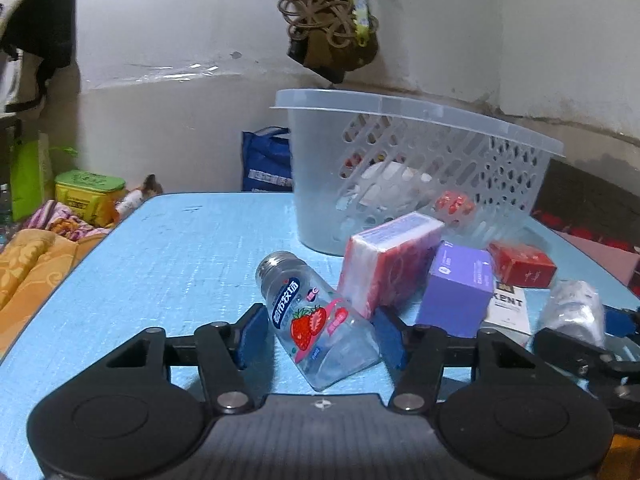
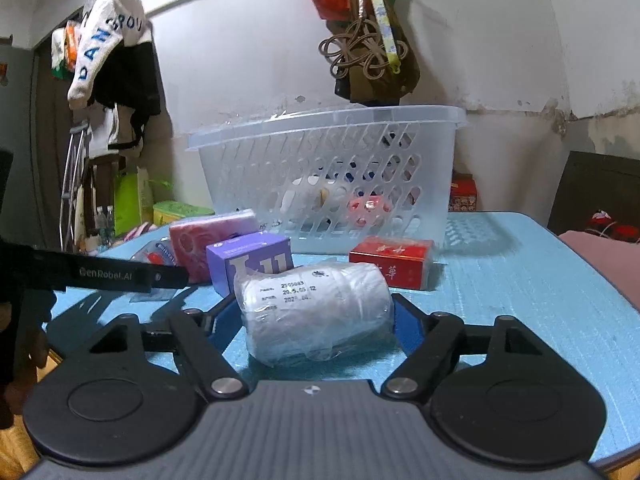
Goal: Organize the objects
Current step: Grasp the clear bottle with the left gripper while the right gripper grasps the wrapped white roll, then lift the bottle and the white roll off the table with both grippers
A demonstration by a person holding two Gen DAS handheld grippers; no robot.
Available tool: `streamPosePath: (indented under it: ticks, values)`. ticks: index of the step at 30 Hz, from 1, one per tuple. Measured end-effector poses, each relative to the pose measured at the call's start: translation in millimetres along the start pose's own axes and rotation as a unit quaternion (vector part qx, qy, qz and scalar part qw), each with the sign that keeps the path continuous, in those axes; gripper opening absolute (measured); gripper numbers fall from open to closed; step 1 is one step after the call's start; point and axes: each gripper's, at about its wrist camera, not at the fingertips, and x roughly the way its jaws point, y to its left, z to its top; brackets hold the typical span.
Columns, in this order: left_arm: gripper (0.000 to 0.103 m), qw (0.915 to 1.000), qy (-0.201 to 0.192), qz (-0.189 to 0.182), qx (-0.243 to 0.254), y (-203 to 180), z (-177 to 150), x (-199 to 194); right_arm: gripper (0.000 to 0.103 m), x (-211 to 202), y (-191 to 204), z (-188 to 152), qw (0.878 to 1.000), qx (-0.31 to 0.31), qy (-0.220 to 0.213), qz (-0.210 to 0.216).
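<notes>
My left gripper (image 1: 320, 334) is shut on a clear strawberry-labelled bottle (image 1: 316, 320) that lies tilted on the blue table (image 1: 160, 264), silver cap pointing away. My right gripper (image 2: 316, 318) is shut on a white plastic-wrapped roll (image 2: 316, 312), which also shows in the left wrist view (image 1: 574, 312). Ahead stands a clear plastic basket (image 1: 400, 160) (image 2: 328, 172) with several items inside. A pink-red pack (image 1: 392, 260) (image 2: 212, 236), a purple box (image 1: 456, 288) (image 2: 248, 260) and a red box (image 1: 522, 264) (image 2: 390, 258) lie in front of it.
A white KENT box (image 1: 506, 308) lies by the purple box. Bedding (image 1: 36, 260) and a green-lidded tub (image 1: 90, 192) sit left of the table. Bags and cord hang on the wall (image 2: 364, 48) above the basket. The left gripper's body (image 2: 100, 276) reaches in at the left of the right wrist view.
</notes>
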Motion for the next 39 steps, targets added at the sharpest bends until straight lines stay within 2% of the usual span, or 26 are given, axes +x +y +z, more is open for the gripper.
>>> streamPosePath:
  ticks: [5,8,12,16,20,21,22,23,32,39]
  values:
    - [0.058,0.9995,-0.026,0.003,-0.019,7,-5,-11,0.079,-5,-11,1,1.0,0.019,-0.013,-0.009]
    - [0.058,0.9992,-0.038,0.003,-0.011,6,-5,-17,0.079,-6,-16,0,0.999,0.03,-0.017,-0.01]
    - [0.056,0.9998,-0.014,0.014,-0.004,5,-7,-11,0.079,-5,-20,-2,0.999,0.037,-0.019,-0.005]
    - [0.056,0.9995,-0.014,0.025,0.013,0,-10,-11,0.079,-6,-25,-4,0.999,0.044,-0.019,0.001]
    - [0.063,0.9991,-0.015,0.037,0.017,-6,-11,-9,0.079,-8,-27,-4,0.999,0.046,-0.022,0.004]
    - [0.061,0.9989,-0.016,0.04,0.015,-7,-11,-9,0.079,-9,-27,-5,0.999,0.043,-0.022,0.002]
    - [0.053,0.9987,-0.017,0.046,0.013,-8,-12,-9,0.079,-9,-27,-5,0.999,0.042,-0.023,0.001]
    - [0.052,0.9986,-0.018,0.048,0.01,-8,-11,-10,0.079,-10,-27,-5,0.999,0.041,-0.023,0.001]
    - [0.048,0.9979,-0.058,0.029,-0.003,-3,-10,-29,0.079,-17,-28,2,0.999,0.037,-0.028,-0.015]
    - [0.048,0.9993,-0.033,0.015,-0.008,8,-13,-20,0.079,-17,-17,8,0.999,0.016,-0.021,-0.038]
